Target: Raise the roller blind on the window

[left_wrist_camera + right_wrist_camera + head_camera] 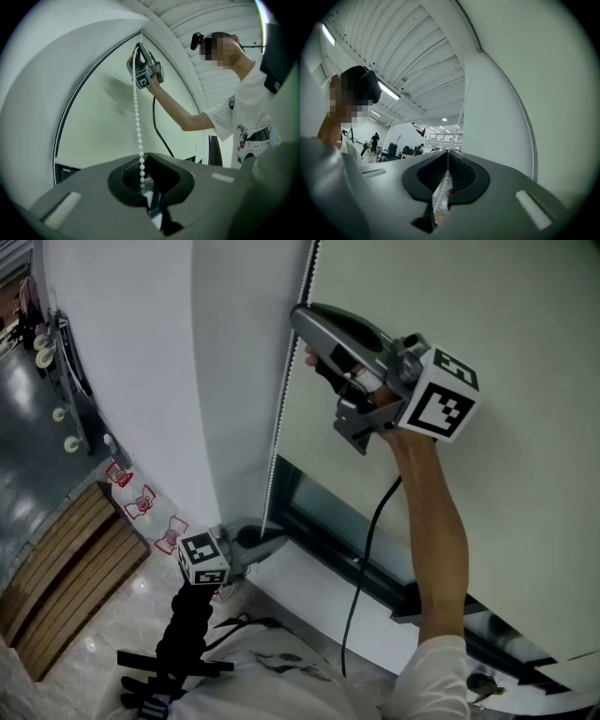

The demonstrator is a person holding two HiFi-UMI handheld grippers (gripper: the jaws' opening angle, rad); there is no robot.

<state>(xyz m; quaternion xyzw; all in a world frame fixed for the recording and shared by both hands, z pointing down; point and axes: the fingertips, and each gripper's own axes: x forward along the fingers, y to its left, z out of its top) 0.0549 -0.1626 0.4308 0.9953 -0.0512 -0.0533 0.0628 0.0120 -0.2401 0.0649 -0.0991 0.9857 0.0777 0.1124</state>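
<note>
The pale roller blind [469, 427] covers the window, and its white bead chain [278, 427] hangs down the blind's left edge. My right gripper [302, 317] is held high against that edge, shut on the chain. In the right gripper view the chain [461, 115] runs down into the meeting jaws of my right gripper [448, 153]. My left gripper [274, 542] sits low by the sill, level with the chain's lower end. In the left gripper view the bead chain [137, 117] comes down from the right gripper [138, 50] and is pinched at the tips of my left gripper [143, 157].
A dark window frame [356, 559] shows under the blind's bottom edge. A black cable [361, 587] hangs from the right gripper. A white wall [131, 381] stands left of the blind. Wooden slats [56, 568] and red-and-white markers [141, 502] lie on the floor below.
</note>
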